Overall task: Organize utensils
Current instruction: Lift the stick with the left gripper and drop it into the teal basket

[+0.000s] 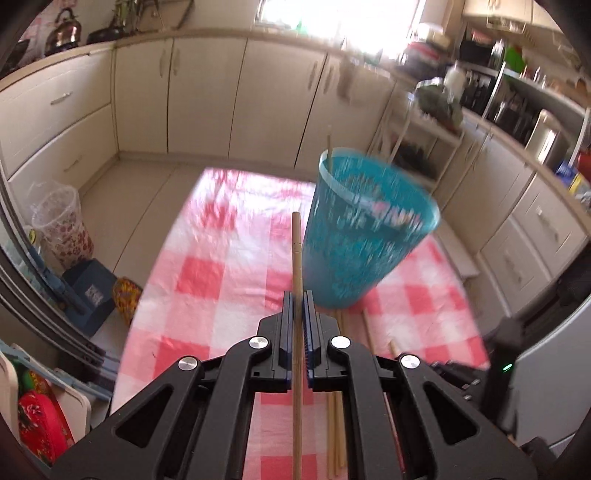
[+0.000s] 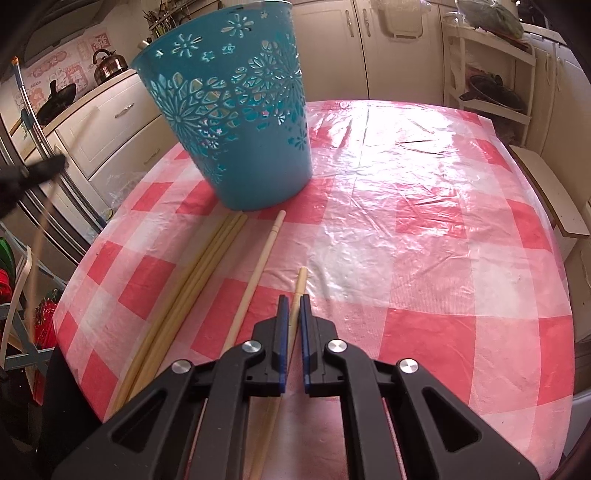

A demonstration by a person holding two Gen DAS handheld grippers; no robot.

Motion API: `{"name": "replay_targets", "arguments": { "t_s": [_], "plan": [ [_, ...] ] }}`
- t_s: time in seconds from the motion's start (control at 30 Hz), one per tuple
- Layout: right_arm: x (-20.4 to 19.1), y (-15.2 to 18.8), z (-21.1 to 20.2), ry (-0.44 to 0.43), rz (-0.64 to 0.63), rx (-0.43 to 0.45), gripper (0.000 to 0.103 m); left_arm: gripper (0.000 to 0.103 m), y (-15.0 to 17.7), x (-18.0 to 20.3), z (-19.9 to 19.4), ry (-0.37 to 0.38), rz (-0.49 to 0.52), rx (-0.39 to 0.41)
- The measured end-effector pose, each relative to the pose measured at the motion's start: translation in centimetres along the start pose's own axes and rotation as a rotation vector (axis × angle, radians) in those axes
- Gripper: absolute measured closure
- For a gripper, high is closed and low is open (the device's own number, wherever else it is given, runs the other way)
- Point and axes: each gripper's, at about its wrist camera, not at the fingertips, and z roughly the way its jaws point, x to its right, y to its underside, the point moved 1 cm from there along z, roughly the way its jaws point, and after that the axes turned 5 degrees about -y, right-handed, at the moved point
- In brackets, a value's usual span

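Left gripper point(image 1: 297, 295) clamps a chopstick point(image 1: 296, 258) beside the blue basket point(image 1: 365, 229); next, drop it in. Right gripper point(image 2: 294, 301) pinches another chopstick point(image 2: 298, 291) on the table point(image 2: 424, 258).

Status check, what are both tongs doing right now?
Left tongs shut on chopstick, beside blue basket. Right tongs straddling table chopstick, grip unclear. Nothing blocking.

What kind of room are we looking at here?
Most likely a home kitchen. Cream cabinets run along the walls, a kettle sits on the counter, and a table with a red checked cloth holds chopsticks and a blue basket.
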Motion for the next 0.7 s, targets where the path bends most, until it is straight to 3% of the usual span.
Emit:
{"name": "replay_targets", "arguments": {
  "t_s": [0.2,0.37,0.57,0.6,0.7],
  "plan": [
    [0.2,0.0,0.0,-0.017,0.02,0.007,0.097,0.098,-4.8,0.7,-5.1,0.07,-0.039,0.201],
    [0.5,-0.1,0.0,-0.037,0.04,0.011,0.097,0.098,-8.3,2.5,-6.3,0.076,-0.052,0.337],
    [1.3,0.0,-0.2,-0.076,0.074,0.015,0.097,0.098,-12.2,4.0,-5.0,0.047,-0.112,0.47],
    [1.3,0.0,-0.3,-0.08,0.077,0.016,0.097,0.098,-12.6,4.2,-4.5,0.075,-0.116,0.498],
    [1.2,0.0,-0.3,-0.083,0.08,0.017,0.097,0.098,-13.7,4.9,-2.6,0.067,-0.132,0.513]
  ]
}}
